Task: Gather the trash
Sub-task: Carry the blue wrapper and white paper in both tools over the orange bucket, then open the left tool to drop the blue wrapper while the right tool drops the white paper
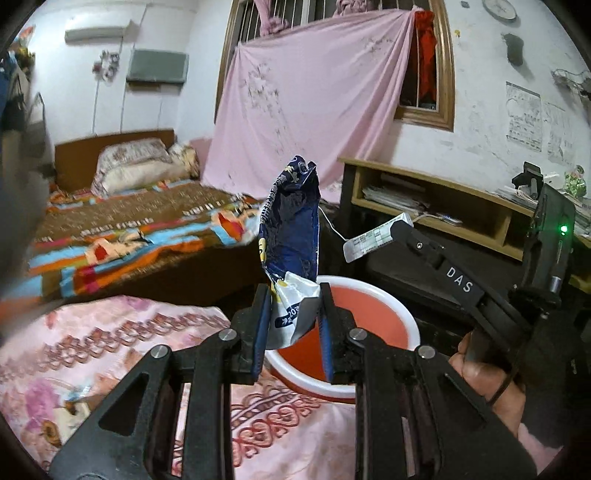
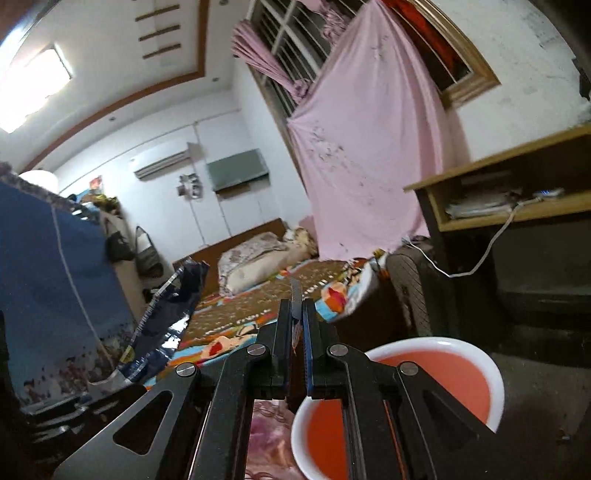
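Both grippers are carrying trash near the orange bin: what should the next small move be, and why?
Probably ease the left gripper slightly forward and open it. Its jaws pinch the blue-and-white snack wrapper just above the near rim of the orange bin, so it should drop inside. The right gripper, shut on a thin white wrapper, can follow.

A pink sheet (image 1: 314,99) hangs over the window, and a bed (image 1: 147,221) with a colourful blanket stands below it. A wooden desk (image 1: 443,199) holds papers on its shelf, and a round clock (image 1: 499,8) is on the wall.
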A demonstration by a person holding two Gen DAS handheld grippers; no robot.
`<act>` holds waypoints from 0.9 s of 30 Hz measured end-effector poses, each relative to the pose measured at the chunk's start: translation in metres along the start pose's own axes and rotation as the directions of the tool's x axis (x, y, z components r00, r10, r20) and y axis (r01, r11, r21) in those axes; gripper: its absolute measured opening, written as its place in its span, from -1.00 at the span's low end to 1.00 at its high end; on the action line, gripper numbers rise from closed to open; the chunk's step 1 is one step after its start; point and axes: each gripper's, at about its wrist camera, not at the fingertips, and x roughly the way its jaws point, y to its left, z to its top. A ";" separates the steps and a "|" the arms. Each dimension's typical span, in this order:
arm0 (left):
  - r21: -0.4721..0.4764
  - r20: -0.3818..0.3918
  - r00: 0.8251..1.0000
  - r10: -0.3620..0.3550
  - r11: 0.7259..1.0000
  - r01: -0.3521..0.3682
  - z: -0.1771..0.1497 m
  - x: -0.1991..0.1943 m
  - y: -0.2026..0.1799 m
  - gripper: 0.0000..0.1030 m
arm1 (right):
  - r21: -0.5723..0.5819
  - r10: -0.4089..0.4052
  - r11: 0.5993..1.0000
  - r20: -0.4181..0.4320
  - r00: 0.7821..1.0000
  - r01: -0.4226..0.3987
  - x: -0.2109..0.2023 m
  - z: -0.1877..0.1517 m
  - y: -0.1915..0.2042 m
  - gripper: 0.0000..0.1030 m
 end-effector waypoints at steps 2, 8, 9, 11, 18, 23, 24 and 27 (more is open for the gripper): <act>-0.019 -0.032 0.999 -0.026 0.999 0.026 0.000 0.009 0.000 -0.83 | 0.014 -0.019 1.000 -0.009 1.000 0.019 0.000 -0.001 -0.005 -0.93; -0.040 -0.101 0.992 -0.070 0.997 0.066 -0.001 0.029 -0.008 -0.83 | 0.047 -0.055 0.997 -0.038 0.998 0.056 0.003 0.001 -0.014 -0.92; -0.042 -0.108 0.991 -0.075 0.997 0.071 -0.002 0.031 -0.009 -0.83 | 0.051 -0.061 0.997 -0.043 0.997 0.063 0.004 0.001 -0.016 -0.91; -0.047 -0.132 0.987 -0.091 0.995 0.086 -0.002 0.036 -0.011 -0.83 | 0.060 -0.072 0.995 -0.052 0.996 0.075 0.006 0.002 -0.019 -0.91; -0.077 -0.211 0.970 -0.120 0.991 0.106 -0.008 0.055 -0.016 -0.82 | 0.078 -0.098 0.991 -0.091 0.991 0.106 0.011 0.001 -0.027 -0.91; -0.110 -0.250 0.958 -0.141 0.987 0.116 -0.013 0.065 -0.016 -0.81 | 0.089 -0.106 0.989 -0.108 0.989 0.116 0.013 0.000 -0.031 -0.90; -0.115 -0.252 0.957 -0.144 0.986 0.118 -0.014 0.065 -0.016 -0.80 | 0.089 -0.107 0.989 -0.108 0.988 0.116 0.013 0.000 -0.031 -0.90; -0.127 -0.252 0.956 -0.148 0.985 0.119 -0.016 0.066 -0.014 -0.76 | 0.089 -0.107 0.989 -0.109 0.988 0.117 0.013 0.000 -0.032 -0.90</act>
